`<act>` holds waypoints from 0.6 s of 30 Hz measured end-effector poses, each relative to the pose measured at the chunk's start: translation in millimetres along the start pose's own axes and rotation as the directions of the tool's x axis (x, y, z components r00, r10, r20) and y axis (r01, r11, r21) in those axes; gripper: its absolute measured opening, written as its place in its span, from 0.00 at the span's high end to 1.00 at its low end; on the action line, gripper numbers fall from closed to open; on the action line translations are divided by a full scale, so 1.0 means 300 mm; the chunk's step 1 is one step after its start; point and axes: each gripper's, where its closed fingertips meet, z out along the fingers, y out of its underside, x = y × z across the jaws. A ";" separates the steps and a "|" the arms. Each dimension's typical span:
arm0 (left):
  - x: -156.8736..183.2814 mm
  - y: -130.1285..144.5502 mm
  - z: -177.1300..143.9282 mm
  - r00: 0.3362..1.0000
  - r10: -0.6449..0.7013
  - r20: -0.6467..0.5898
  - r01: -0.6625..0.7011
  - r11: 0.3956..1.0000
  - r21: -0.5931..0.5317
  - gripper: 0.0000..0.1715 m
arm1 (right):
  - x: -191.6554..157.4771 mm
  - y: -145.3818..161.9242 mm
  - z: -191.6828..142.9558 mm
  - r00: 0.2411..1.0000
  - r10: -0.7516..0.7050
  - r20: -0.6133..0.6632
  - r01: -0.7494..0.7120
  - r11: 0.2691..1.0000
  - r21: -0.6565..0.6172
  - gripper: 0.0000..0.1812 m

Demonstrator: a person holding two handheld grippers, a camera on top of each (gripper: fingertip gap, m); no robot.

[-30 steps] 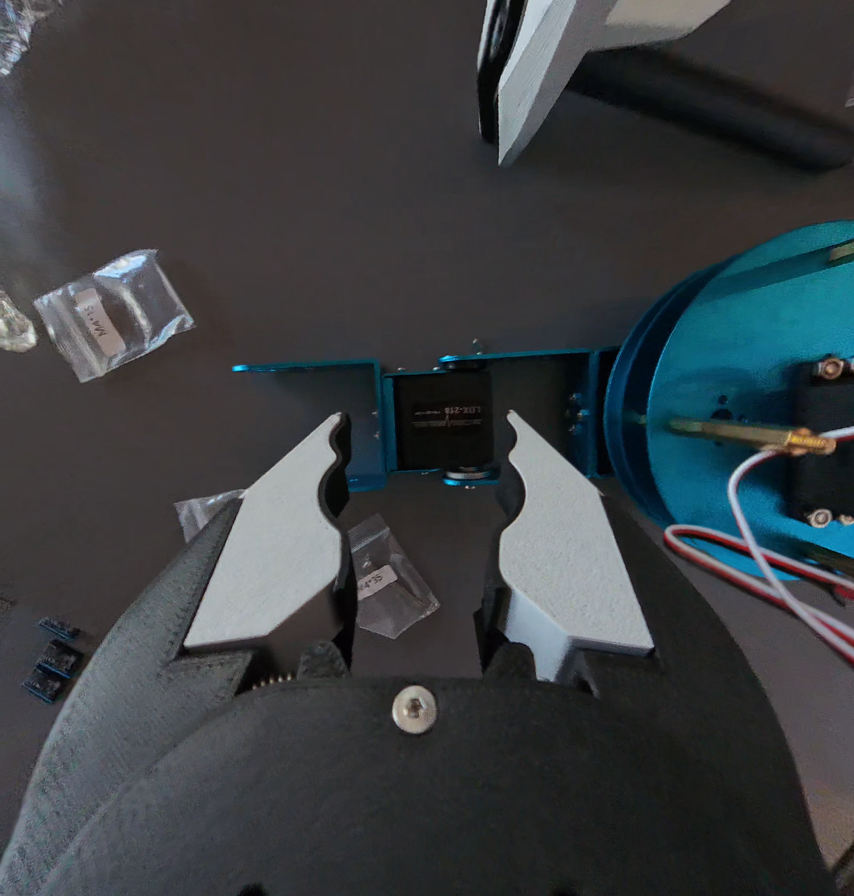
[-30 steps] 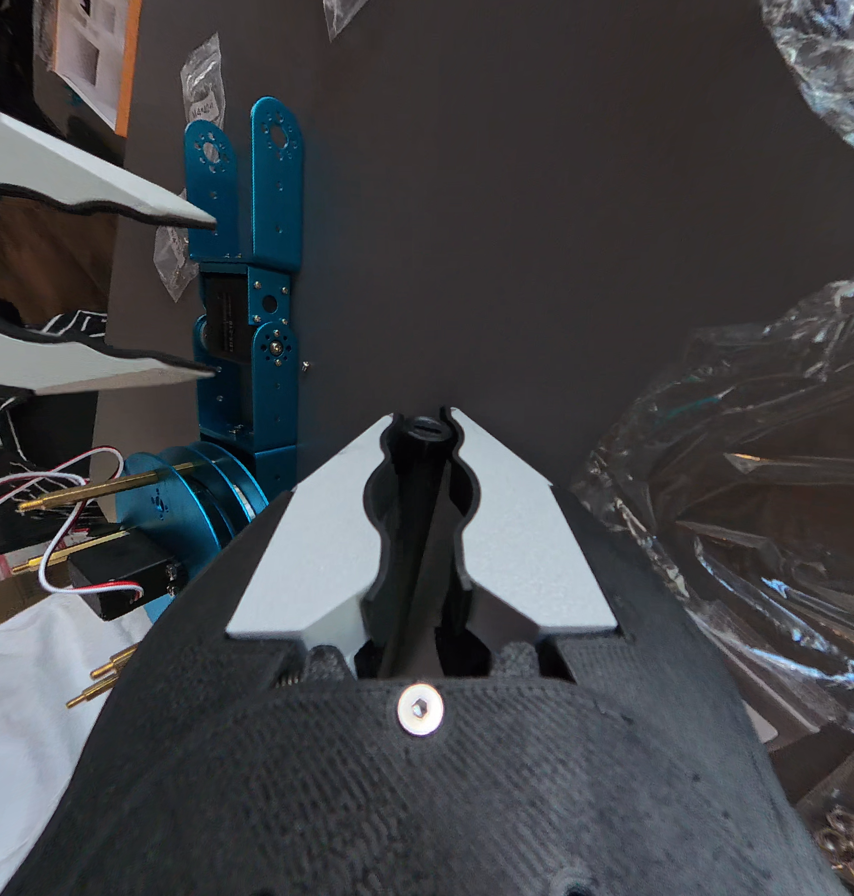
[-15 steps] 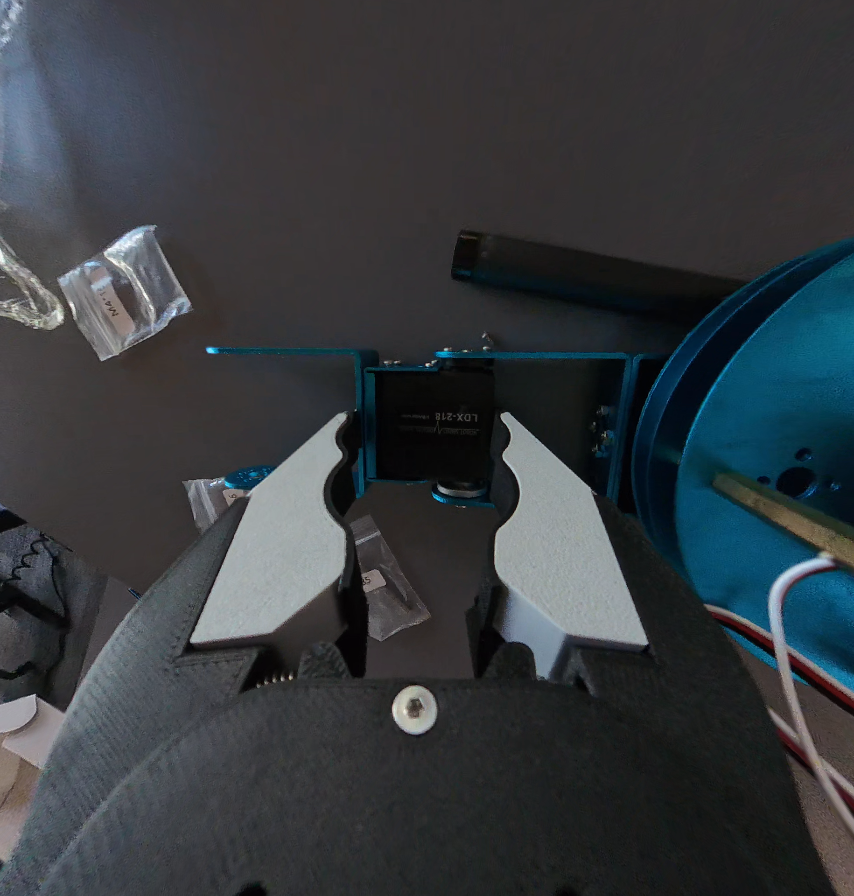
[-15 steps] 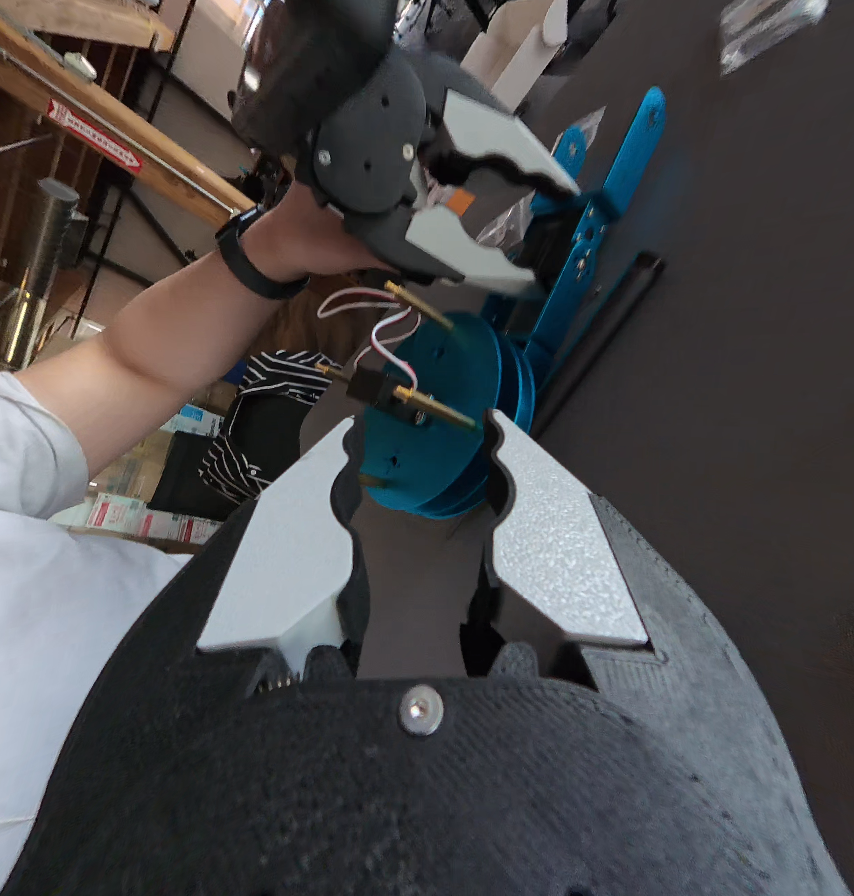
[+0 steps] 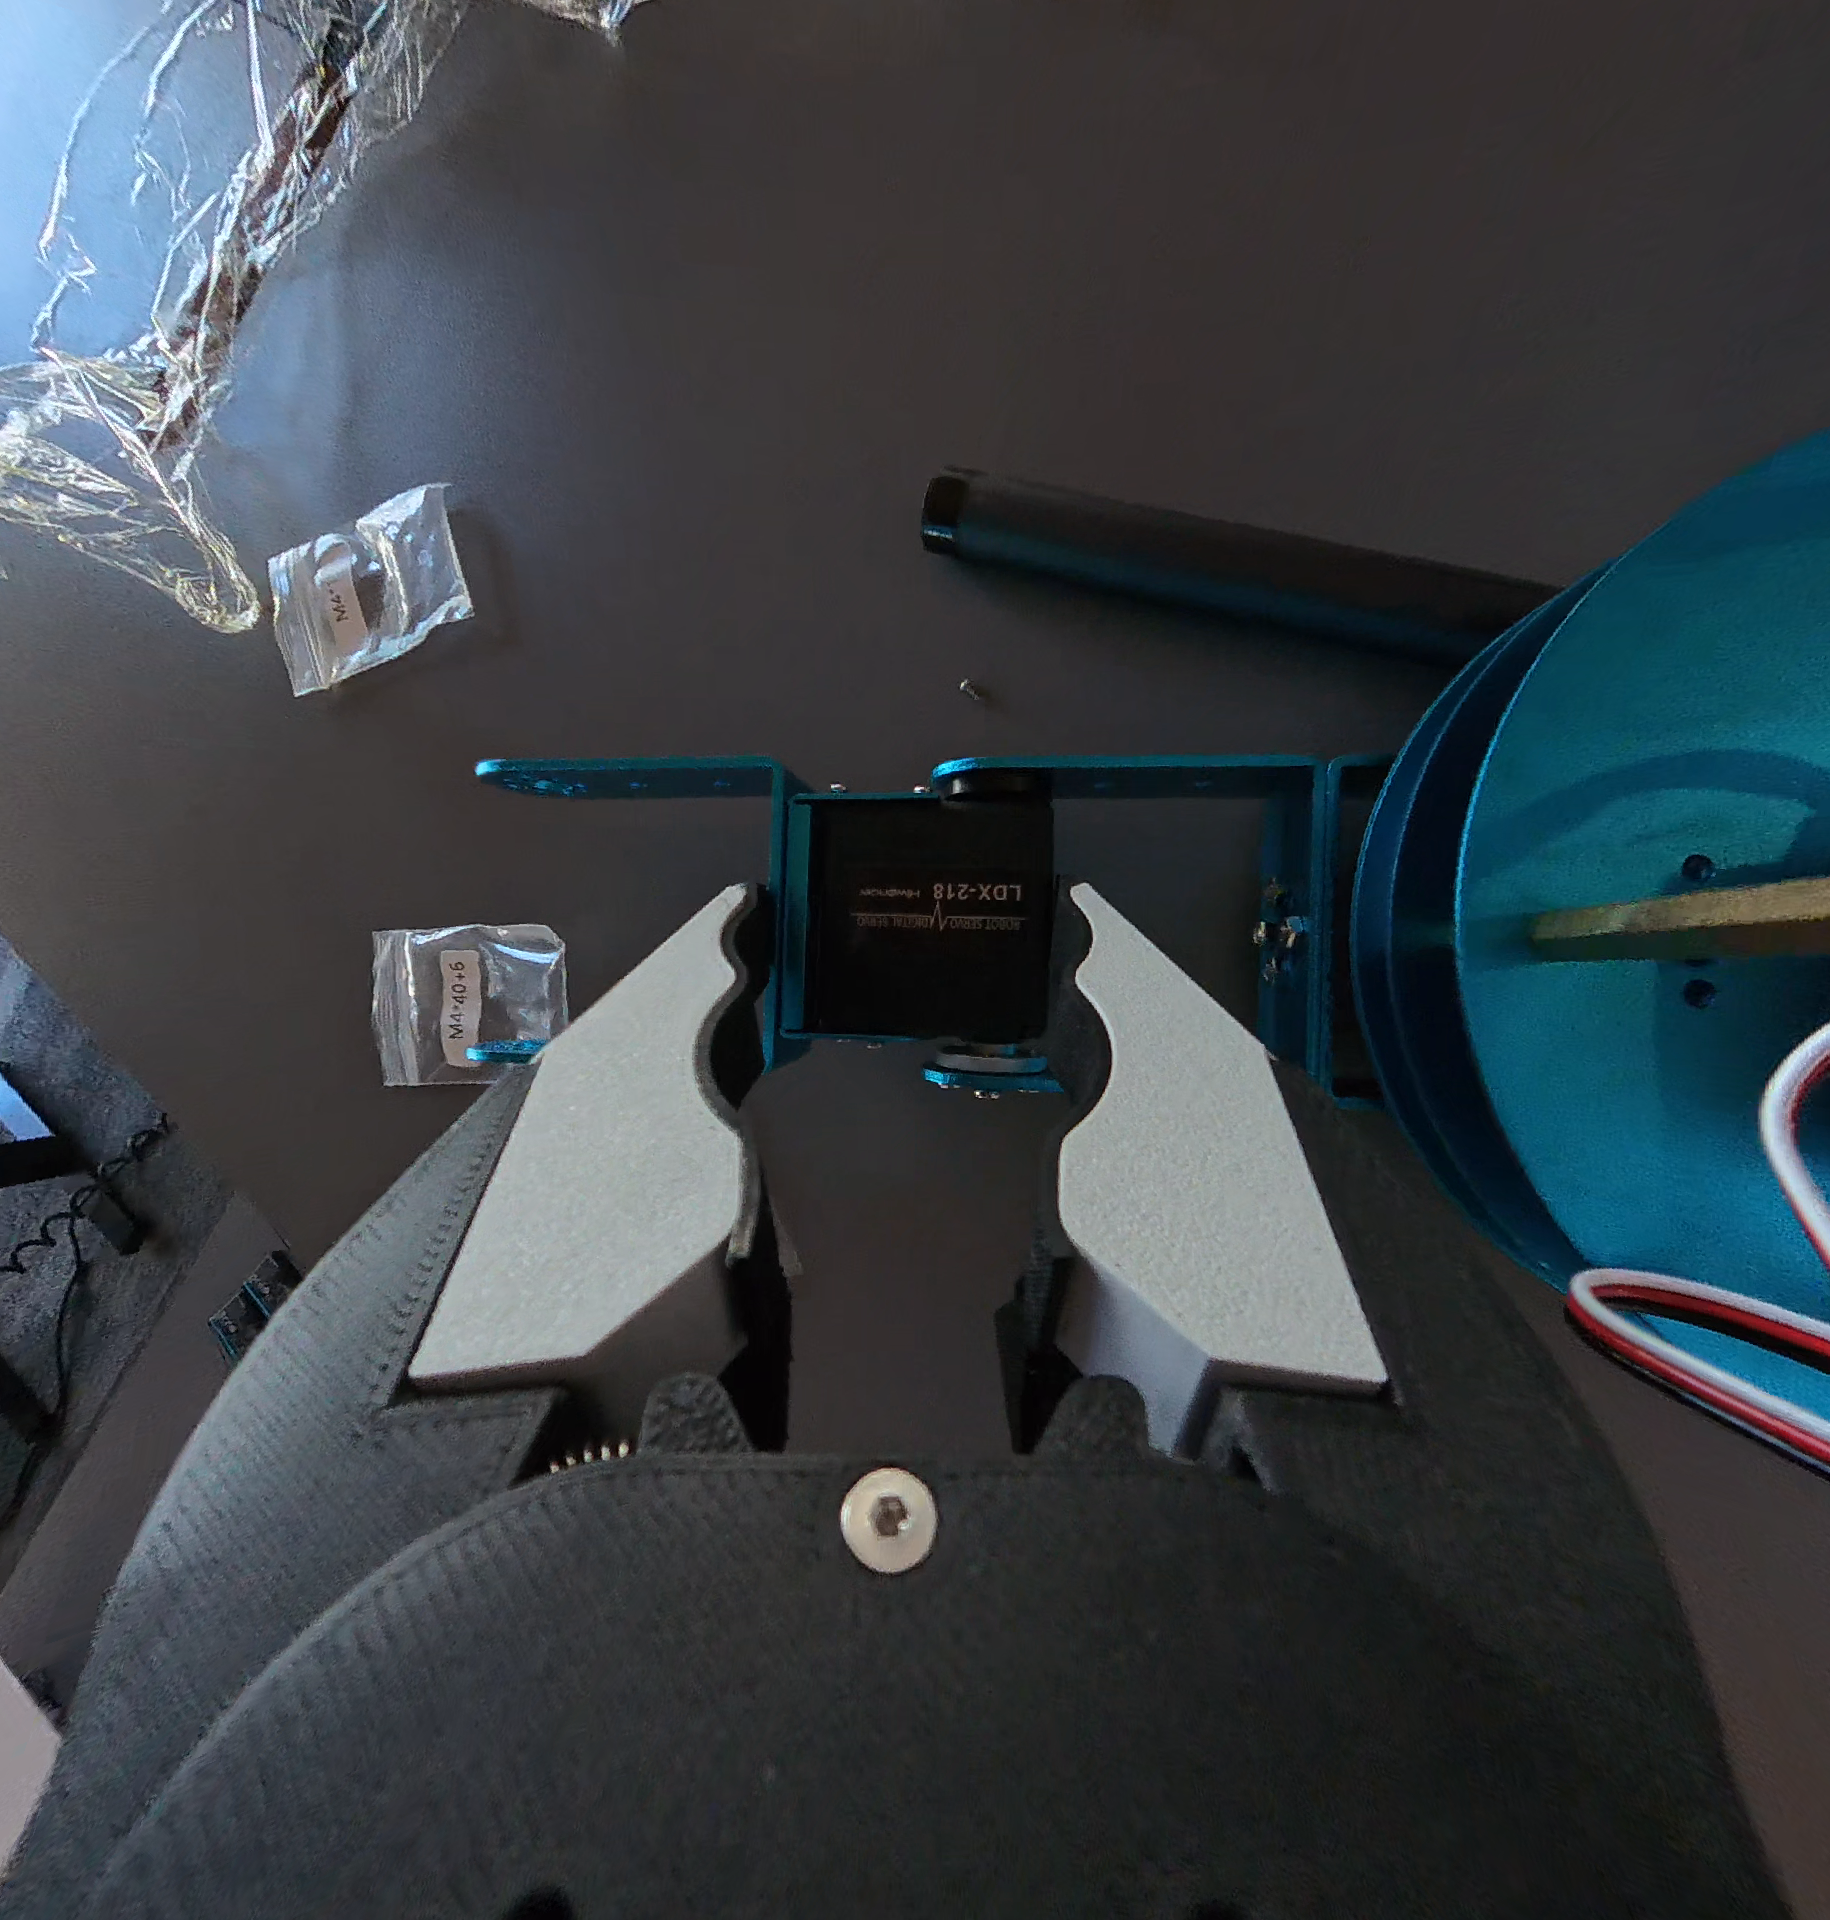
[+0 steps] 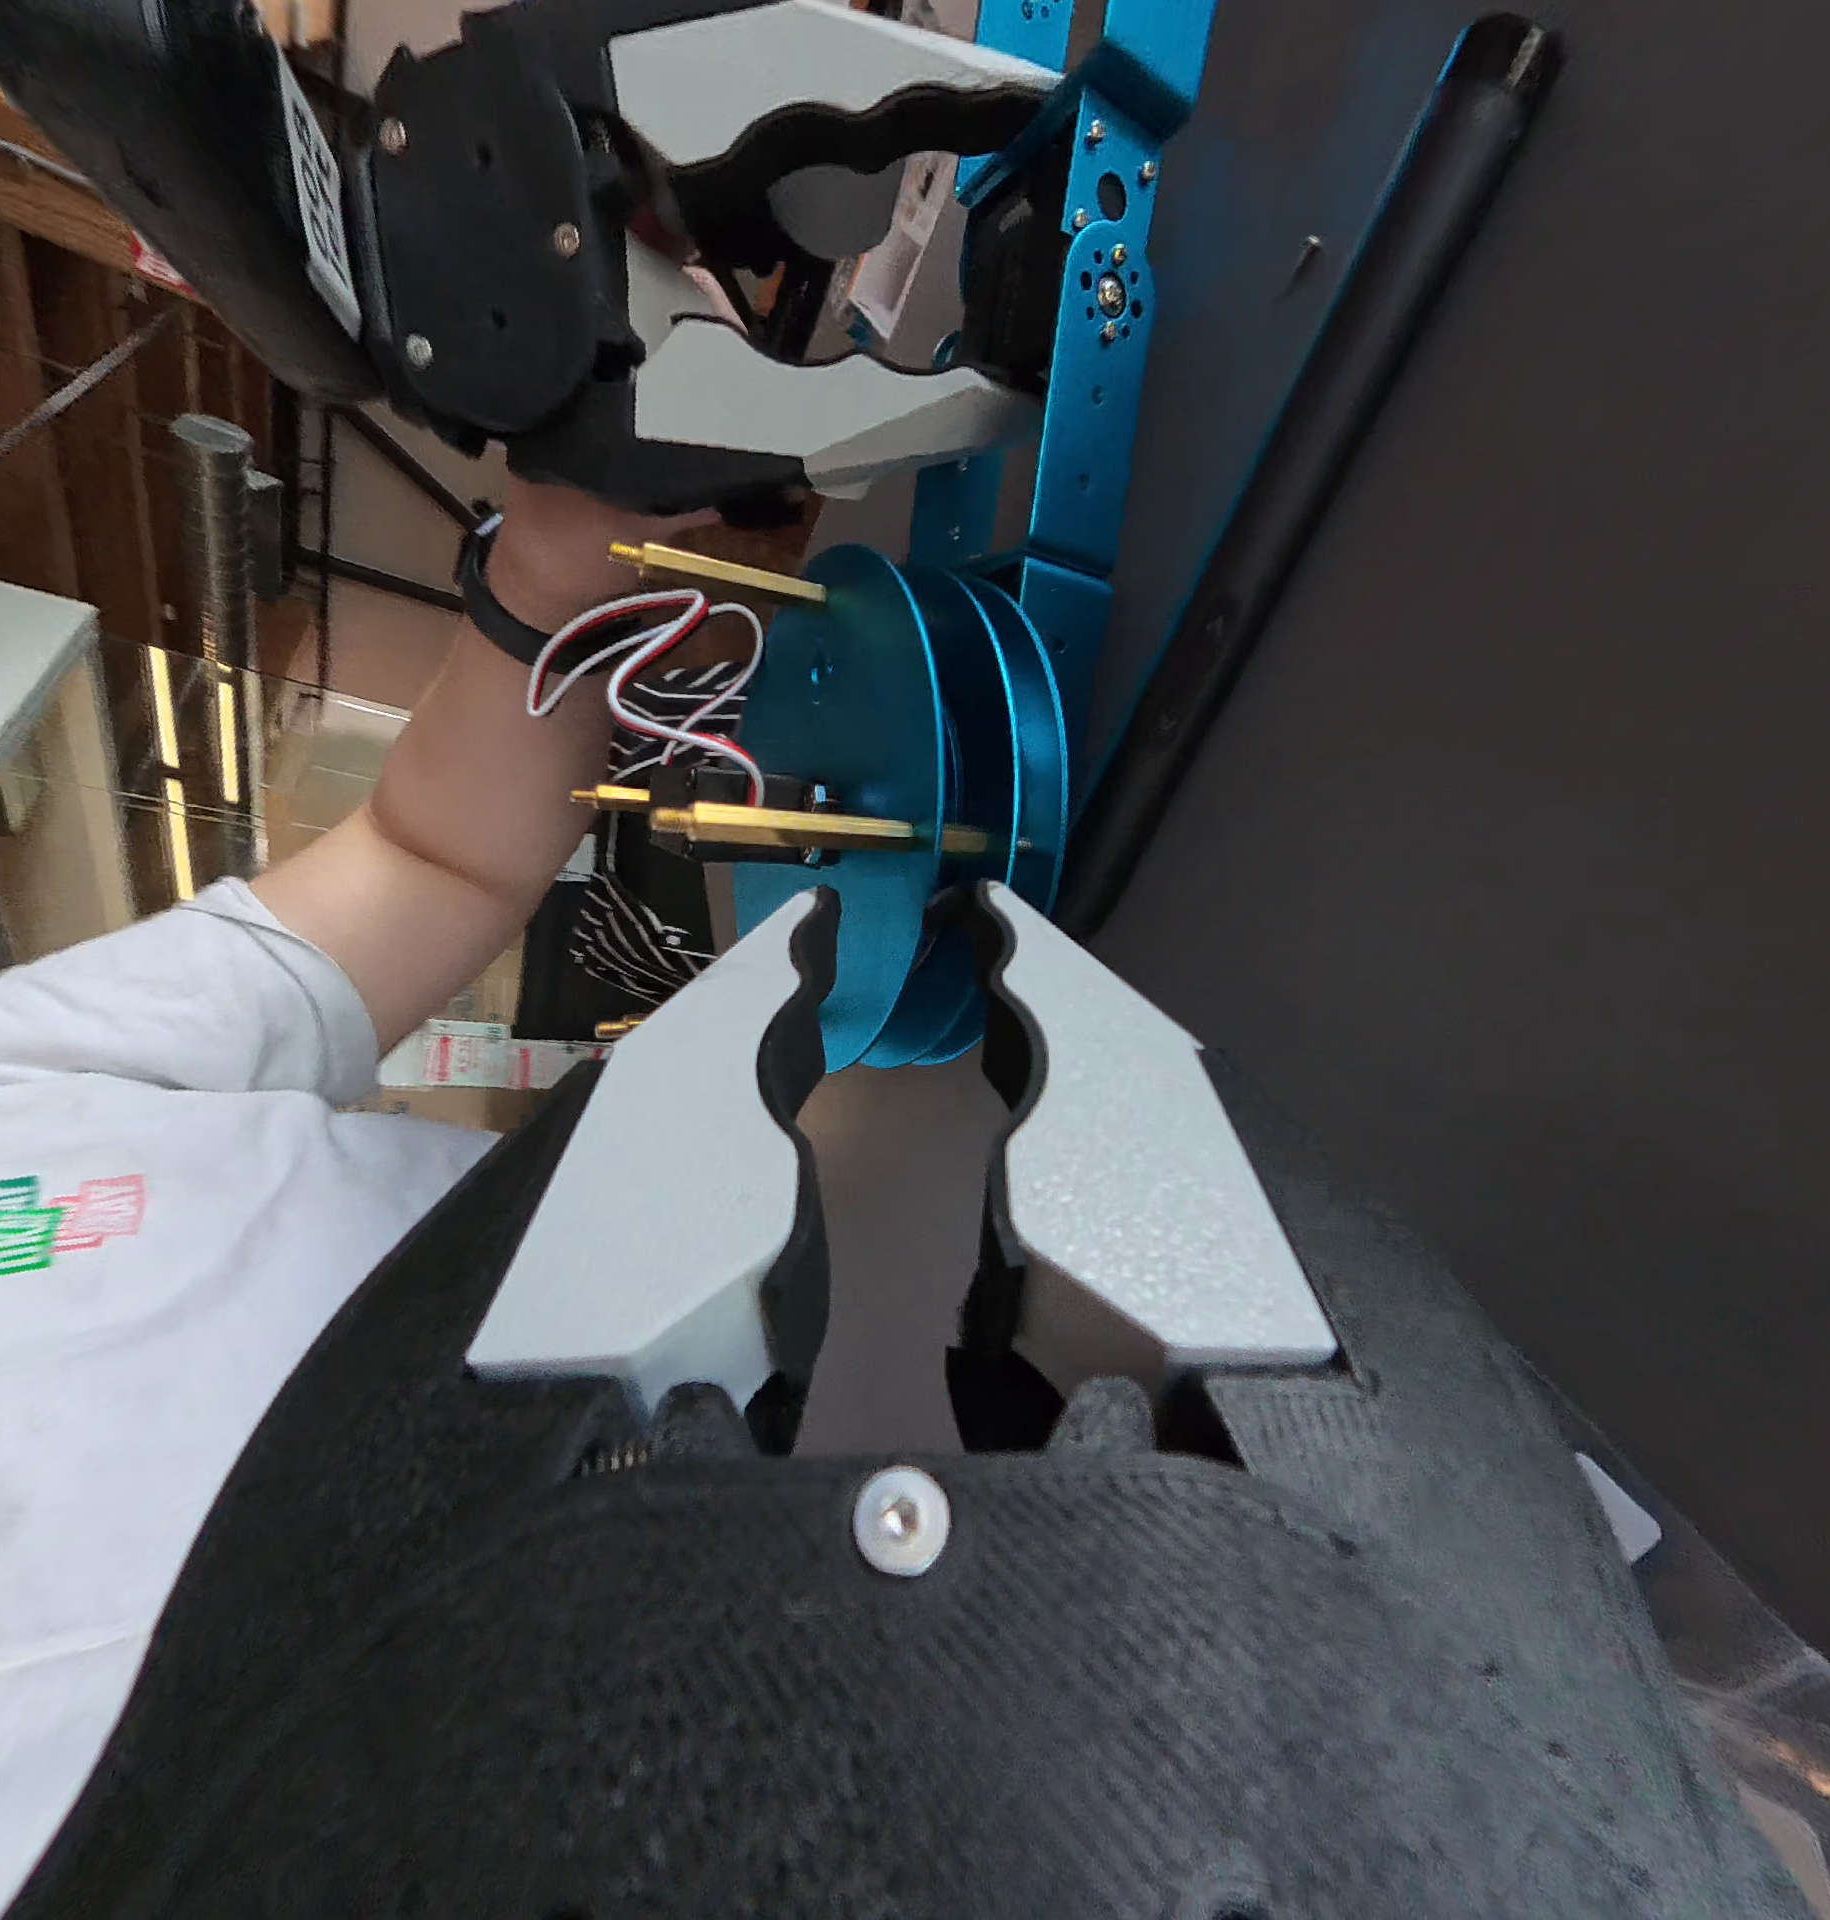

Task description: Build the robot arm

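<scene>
Both grippers empty: right gripper (image 6: 900, 914), fingers now parted, has released the black tube (image 5: 1202, 566); left gripper (image 5: 906, 904) spread, apparently straddling the servo (image 5: 926, 920).

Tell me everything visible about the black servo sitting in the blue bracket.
The servo is a black, matte, plastic-looking box with pale print on its upper face. It sits clamped in a blue metal bracket lying flat on the dark table, a round hub at each end meeting the bracket's arms. The left gripper is open, its jaws either side of the servo; contact cannot be told.
</scene>
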 end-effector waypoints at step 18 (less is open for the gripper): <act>0.013 -0.026 0.003 0.996 -0.005 -0.088 0.023 0.977 0.211 0.69 | 0.009 0.001 0.008 0.989 -0.143 0.026 0.145 0.987 -0.070 0.83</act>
